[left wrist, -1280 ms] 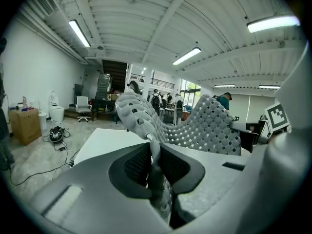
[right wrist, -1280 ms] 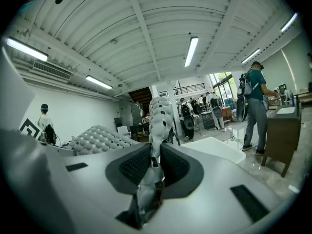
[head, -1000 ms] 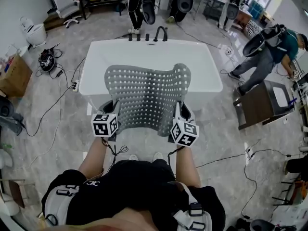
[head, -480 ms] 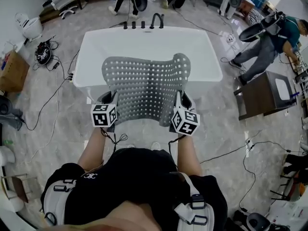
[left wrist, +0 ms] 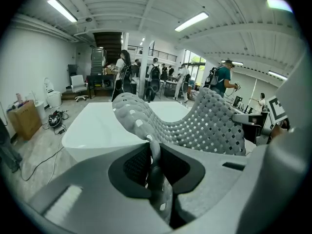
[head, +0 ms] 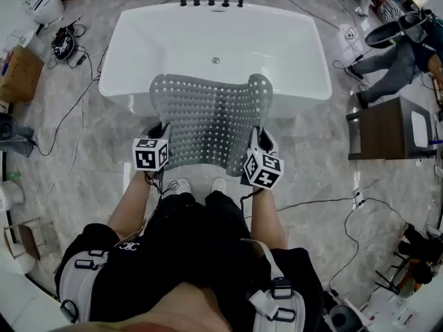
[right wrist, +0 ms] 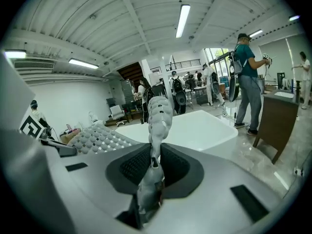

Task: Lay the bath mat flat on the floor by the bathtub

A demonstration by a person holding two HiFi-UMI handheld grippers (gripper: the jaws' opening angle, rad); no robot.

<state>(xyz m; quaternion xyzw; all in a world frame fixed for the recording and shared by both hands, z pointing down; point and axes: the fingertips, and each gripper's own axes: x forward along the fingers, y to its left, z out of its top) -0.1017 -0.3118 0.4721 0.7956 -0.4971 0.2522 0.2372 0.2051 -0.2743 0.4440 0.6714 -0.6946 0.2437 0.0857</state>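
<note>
The bath mat point(head: 211, 120) is grey and rubbery, pierced by rows of small square holes, with rounded far corners and a dip along its middle. It is held off the floor point(head: 83, 158) at the person's 12 o'clock, its far end overlapping the near rim of the white bathtub point(head: 118, 75). The left gripper point(head: 158, 133) is clamped on the mat's 9 o'clock edge, the right gripper point(head: 259, 140) on its 3 o'clock edge.

ahead: bathtub point(head: 294, 94) wall blocks | underfoot: shoes point(head: 183, 185) | sides: open floor point(head: 308, 151), cables point(head: 325, 200)
</note>
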